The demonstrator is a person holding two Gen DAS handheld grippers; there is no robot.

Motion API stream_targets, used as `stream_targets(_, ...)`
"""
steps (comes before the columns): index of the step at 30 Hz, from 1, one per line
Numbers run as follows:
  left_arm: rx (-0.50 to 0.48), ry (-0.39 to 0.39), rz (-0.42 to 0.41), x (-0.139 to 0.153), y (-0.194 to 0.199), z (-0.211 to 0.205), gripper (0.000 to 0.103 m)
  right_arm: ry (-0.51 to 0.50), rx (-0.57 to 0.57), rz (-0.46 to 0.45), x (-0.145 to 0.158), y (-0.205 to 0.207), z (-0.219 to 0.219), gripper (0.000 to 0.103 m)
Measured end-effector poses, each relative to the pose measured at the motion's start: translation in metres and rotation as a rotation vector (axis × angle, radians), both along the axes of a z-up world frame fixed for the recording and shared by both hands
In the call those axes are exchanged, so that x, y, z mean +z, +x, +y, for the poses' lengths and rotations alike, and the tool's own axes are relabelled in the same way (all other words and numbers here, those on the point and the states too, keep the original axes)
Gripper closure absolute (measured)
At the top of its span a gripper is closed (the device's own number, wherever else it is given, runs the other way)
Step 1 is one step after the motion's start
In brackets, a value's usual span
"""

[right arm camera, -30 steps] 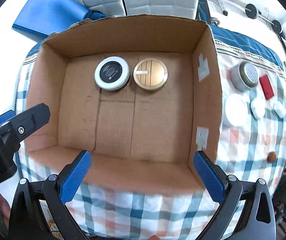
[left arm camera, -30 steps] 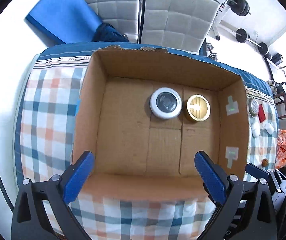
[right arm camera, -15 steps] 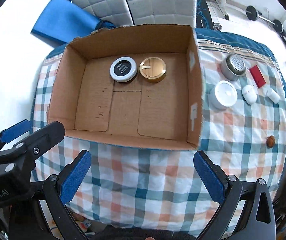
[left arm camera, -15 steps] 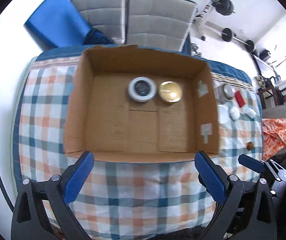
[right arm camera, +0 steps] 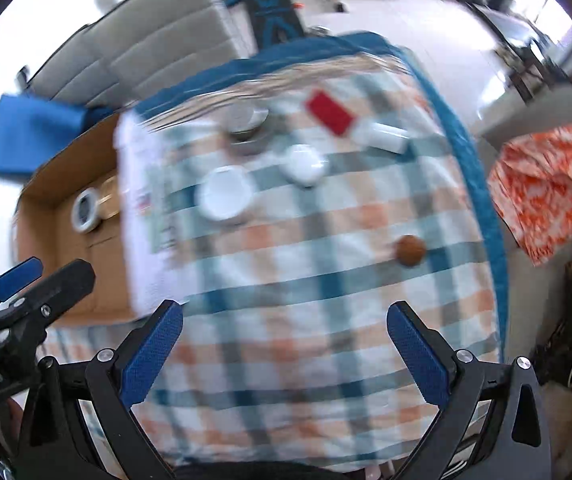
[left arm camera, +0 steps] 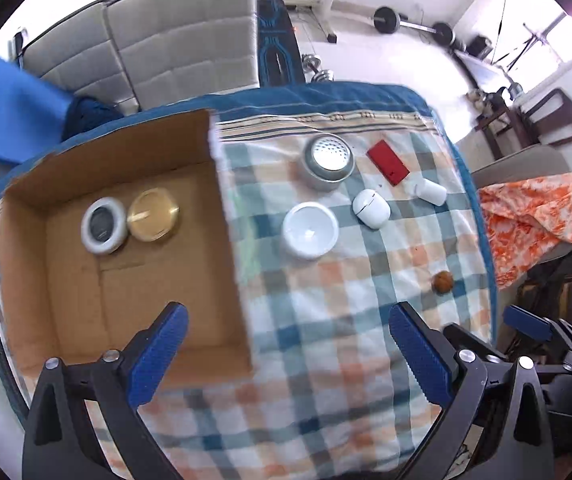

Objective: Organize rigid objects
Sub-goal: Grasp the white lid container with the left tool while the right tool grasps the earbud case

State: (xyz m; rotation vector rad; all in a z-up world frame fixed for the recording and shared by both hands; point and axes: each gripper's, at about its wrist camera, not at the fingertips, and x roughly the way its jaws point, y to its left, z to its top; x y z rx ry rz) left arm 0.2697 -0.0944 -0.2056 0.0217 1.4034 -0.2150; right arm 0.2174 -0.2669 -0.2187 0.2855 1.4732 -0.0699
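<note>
A cardboard box (left arm camera: 221, 208) (right arm camera: 41, 184) lies on a checked cloth and holds a white-rimmed black tin (left arm camera: 102, 227) (right arm camera: 85, 210) and a gold tin (left arm camera: 153, 216). To its right on the cloth sit a silver round speaker (left arm camera: 328, 160) (right arm camera: 247, 122), a white round tin (left arm camera: 310, 230) (right arm camera: 225, 193), a white earbud case (left arm camera: 370, 208) (right arm camera: 305, 165), a red flat case (left arm camera: 388, 162) (right arm camera: 329, 113), a white capsule (left arm camera: 430, 191) (right arm camera: 382, 137) and a small brown nut (left arm camera: 442, 282) (right arm camera: 410, 251). My left gripper (left arm camera: 290, 354) hovers open over the box's right front corner. My right gripper (right arm camera: 286, 352) is open above the cloth, empty.
Grey padded cushions (left arm camera: 173, 36) and a blue mat (left arm camera: 9, 116) lie beyond the table. Barbells (left arm camera: 410, 24) rest on the floor at the back. An orange patterned cloth (left arm camera: 534, 216) lies to the right. The other gripper (right arm camera: 17, 300) shows at the right wrist view's left edge.
Both grippers have swung to the right, away from the box and toward the loose items on the cloth. Both stay open and empty. The right wrist view is motion-blurred.
</note>
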Motion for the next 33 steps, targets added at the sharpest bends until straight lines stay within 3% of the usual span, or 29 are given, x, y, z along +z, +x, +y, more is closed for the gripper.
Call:
stream_targets(8, 0.038, 0.066, 0.018, -0.059, 0.041, -0.043, 0.000, 0.052, -0.042, 0.028, -0.047, 0.040, -0.060, 0.000)
stream_targets(12, 0.066, 0.072, 0.060, -0.086, 0.054, -0.050, 0.006, 0.045, -0.006, 0.051, -0.066, 0.060, -0.069, 0.000)
stream_targets(18, 0.051, 0.122, 0.095, -0.113, 0.069, -0.063, 0.006, 0.023, 0.058, 0.082, -0.091, 0.081, -0.074, 0.000)
stream_targets(26, 0.017, 0.193, 0.199, -0.160, 0.084, -0.069, 0.006, 0.045, 0.060, 0.113, -0.124, 0.102, -0.084, 0.000)
stream_targets(28, 0.007, 0.205, 0.222, -0.170, 0.083, -0.066, 0.022, 0.062, 0.061, 0.106, -0.129, 0.106, -0.083, 0.000)
stream_targets(29, 0.007, 0.210, 0.221, -0.172, 0.083, -0.065, 0.037, 0.069, 0.064, 0.100, -0.130, 0.107, -0.082, 0.000)
stream_targets(33, 0.048, 0.184, 0.203, -0.171, 0.080, -0.057, 0.037, 0.099, 0.106, 0.070, -0.135, 0.119, -0.065, 0.005)
